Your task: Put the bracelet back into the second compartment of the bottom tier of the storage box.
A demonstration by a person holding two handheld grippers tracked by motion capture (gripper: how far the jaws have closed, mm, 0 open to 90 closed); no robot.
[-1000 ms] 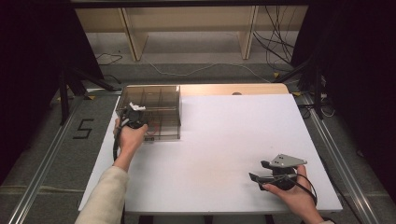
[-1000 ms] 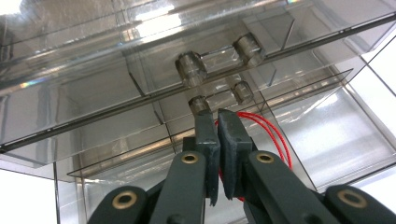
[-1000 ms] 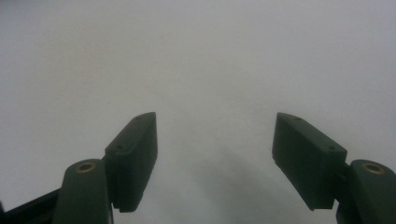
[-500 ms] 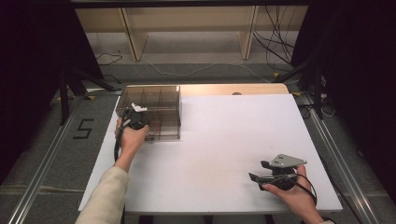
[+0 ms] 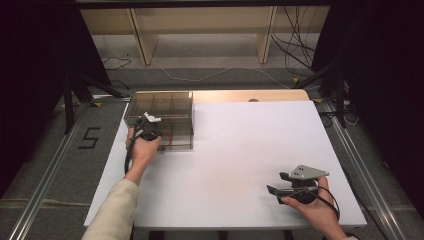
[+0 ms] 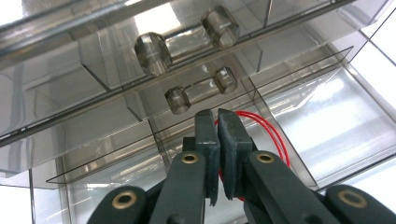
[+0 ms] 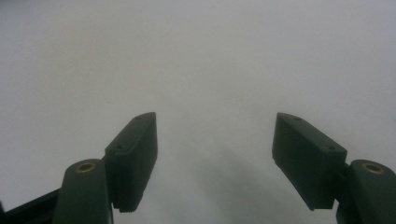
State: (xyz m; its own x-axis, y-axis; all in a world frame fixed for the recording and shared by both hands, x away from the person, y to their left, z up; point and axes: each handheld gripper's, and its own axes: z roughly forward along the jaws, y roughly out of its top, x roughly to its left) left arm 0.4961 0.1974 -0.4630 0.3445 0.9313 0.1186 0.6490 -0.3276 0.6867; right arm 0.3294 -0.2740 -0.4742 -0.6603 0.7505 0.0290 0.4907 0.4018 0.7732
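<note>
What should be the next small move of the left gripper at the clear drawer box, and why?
Probably lift the left gripper a little toward the lower drawer's handle and open it. Its jaws are shut just below and in front of that handle, holding nothing, with a red loop behind them in the clear drawer box. The right gripper rests open over the table.

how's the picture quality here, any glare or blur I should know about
Left gripper view: bright glare on the clear drawer box, though the shut left gripper looks sharp. Right gripper view: soft grey table, faint shadow under the open right gripper. High view: dark surroundings, evenly lit tabletop.
</note>
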